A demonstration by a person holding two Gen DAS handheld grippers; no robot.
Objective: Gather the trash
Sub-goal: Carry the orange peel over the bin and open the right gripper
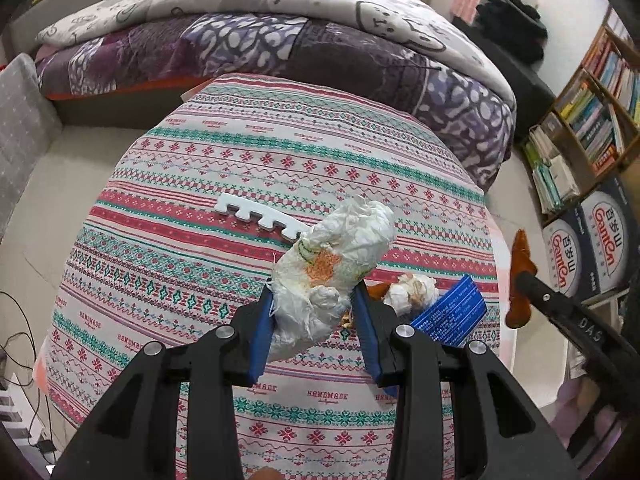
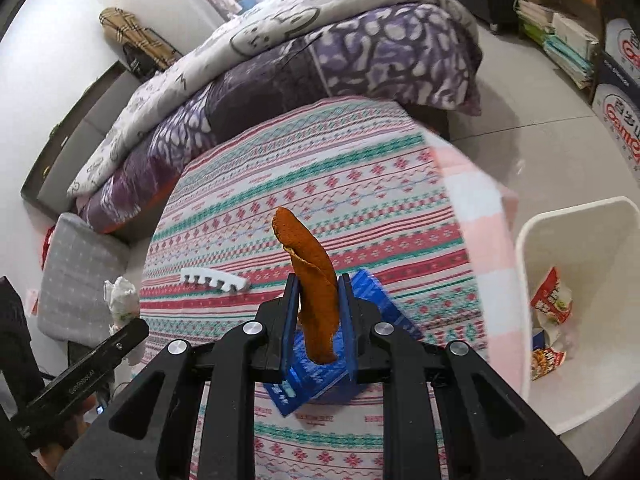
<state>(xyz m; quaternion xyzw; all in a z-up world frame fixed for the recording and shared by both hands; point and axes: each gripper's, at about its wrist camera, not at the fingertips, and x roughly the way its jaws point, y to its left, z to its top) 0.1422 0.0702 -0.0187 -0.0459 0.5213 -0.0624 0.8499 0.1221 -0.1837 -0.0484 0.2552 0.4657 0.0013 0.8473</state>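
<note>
My left gripper (image 1: 314, 300) is shut on a crumpled white plastic bag (image 1: 336, 264) and holds it above the patterned tablecloth (image 1: 240, 152). My right gripper (image 2: 318, 284) is shut on an orange peel strip (image 2: 312, 280), which stands upright between the blue pads. That peel also shows at the right of the left wrist view (image 1: 520, 276). On the cloth lie a white foam comb-shaped piece (image 1: 260, 216), a small crumpled tissue wad (image 1: 412, 290) and a blue packet (image 1: 452, 316). A white trash bin (image 2: 580, 312) with wrappers inside stands on the floor to the right of the table.
A bed with purple and white quilts (image 1: 280, 40) lies behind the table. A bookshelf (image 1: 592, 120) and water boxes (image 1: 592, 248) stand at the right. A grey cushion (image 2: 76, 276) sits left of the table. Cables (image 1: 16, 340) lie on the floor at the left.
</note>
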